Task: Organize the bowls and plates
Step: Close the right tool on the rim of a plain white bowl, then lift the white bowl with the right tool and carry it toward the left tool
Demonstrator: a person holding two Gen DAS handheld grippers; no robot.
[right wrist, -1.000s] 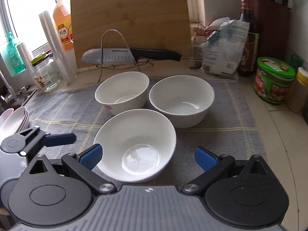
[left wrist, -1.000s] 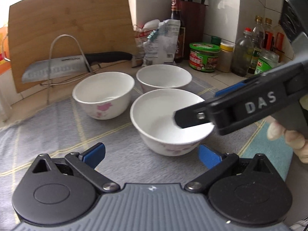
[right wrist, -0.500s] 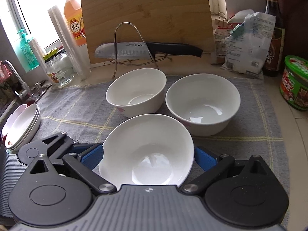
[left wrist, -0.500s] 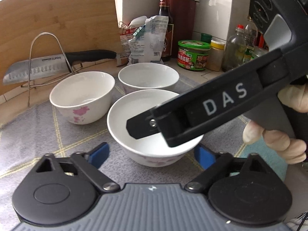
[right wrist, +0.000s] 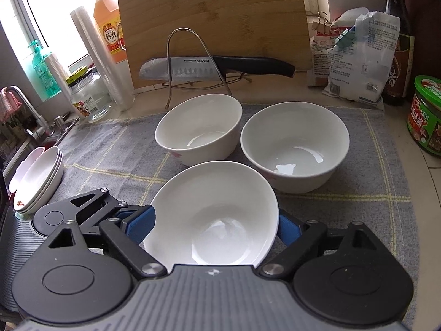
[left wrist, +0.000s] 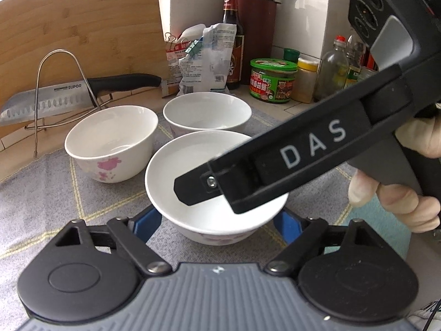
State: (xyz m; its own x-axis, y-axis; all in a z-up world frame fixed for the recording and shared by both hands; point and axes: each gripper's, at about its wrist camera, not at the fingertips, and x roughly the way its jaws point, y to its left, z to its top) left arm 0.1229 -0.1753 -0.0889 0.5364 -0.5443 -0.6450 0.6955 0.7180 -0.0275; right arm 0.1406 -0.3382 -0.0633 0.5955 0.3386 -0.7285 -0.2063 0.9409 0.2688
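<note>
On the grey cloth (left wrist: 41,198) over the worktop (right wrist: 430,182), the nearest bowl (left wrist: 215,233) is partly masked. In the left wrist view a finger (left wrist: 275,165) of the right hand-held gripper (right wrist: 213,227) crosses the bowl's far rim and interior. In the right wrist view the bowl's near wall drops behind the gripper body.

The left hand-held gripper (left wrist: 217,223) has just been closing, and its blue pads now clamp the bowl's outer wall on both sides. The right hand-held gripper has also just been closing with the same bowl between its pads. The rim hides the contact, so a grip cannot be confirmed.

The bowl is white and glossy, with a faint pink print low on the wall. Two matching bowls (left wrist: 110,149) (left wrist: 206,110) stand just behind it, close together.

A plate stack (right wrist: 38,176) sits at the cloth's left edge, partly covered by the left hand-held gripper. Bare cloth lies on both sides of the held bowl. A green-lidded jar (right wrist: 427,121) is cut off at the right.
</note>
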